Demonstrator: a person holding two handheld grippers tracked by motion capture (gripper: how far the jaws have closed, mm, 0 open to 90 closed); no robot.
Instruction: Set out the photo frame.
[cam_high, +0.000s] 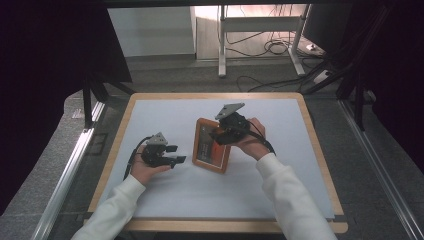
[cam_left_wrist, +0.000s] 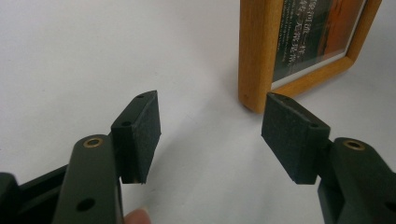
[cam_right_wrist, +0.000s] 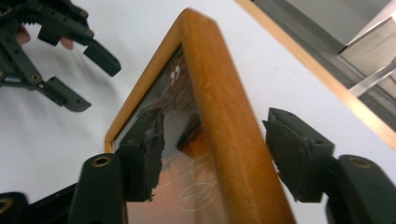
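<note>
Right, I'm mid-grasp on the picture frame (cam_high: 212, 145) — a wooden one with a printed insert behind glass, propped at a tilt near the middle of the white mat (cam_high: 165, 190), its top edge raised and its lower edge toward me. My right gripper (cam_high: 222, 131) sits over the frame's upper right part. In the right gripper view the jaws straddle the wooden side rail (cam_right_wrist: 224, 135): one pad is in front of the glass, the other stands clear of the outer face with a visible gap, so the claw is open around the rail and has not clamped it. My left gripper (cam_high: 174, 154) is on the mat just left of the frame, jaws wide apart and empty. In the left gripper view the frame's near bottom corner (cam_left_wrist: 252, 100) sits just ahead of the far pad (cam_left_wrist: 292, 135), not between the jaws. My read is that the step in hand is taking hold of the frame with the right claw, and no grip is made yet. The next move calls for closing squarely on the rail — wood only, light on the glass. The left could steady the lower corner so the frame doesn't tip or slide when I squeeze.
</note>
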